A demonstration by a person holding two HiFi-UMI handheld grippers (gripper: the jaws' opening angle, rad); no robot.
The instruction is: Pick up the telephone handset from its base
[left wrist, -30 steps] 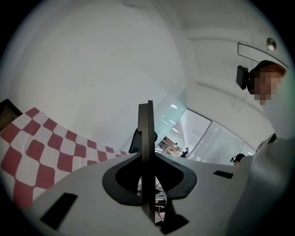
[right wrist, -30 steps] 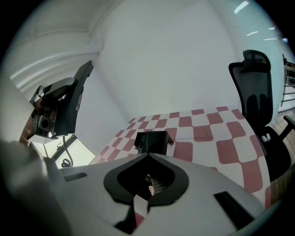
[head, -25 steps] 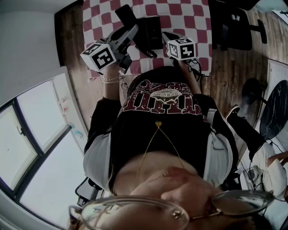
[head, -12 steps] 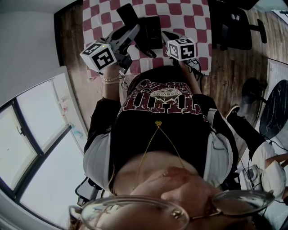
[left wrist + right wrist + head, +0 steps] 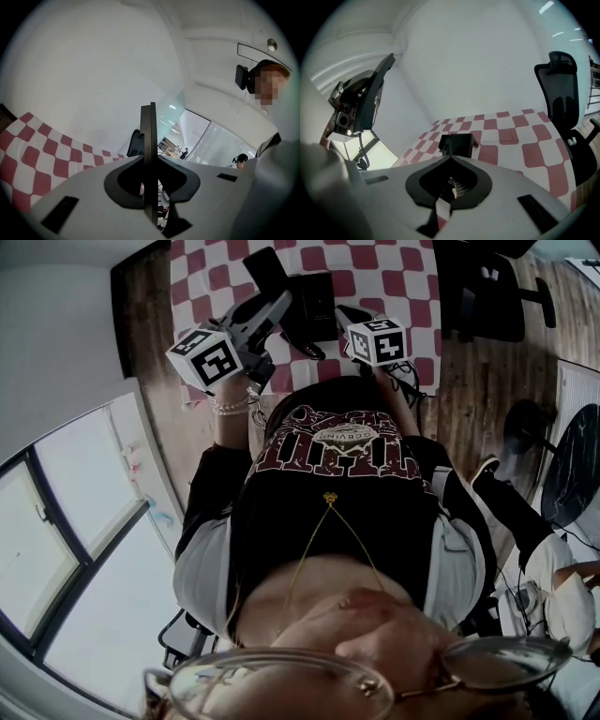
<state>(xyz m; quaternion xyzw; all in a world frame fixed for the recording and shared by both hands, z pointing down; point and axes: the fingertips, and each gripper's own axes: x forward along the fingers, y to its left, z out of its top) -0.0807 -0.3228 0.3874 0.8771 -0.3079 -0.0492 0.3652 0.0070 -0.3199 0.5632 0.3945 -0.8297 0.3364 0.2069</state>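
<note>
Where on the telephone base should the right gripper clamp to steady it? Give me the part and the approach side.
Probably clamp the base across its two side walls, coming from its near edge, where the right gripper faces it. It is a squat box lying flat on the checked cloth, and the left gripper holds the handset at its left.

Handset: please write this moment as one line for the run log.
handset: held up, off base | left gripper: shut on handset | right gripper: beside base, jaw state unclear
</note>
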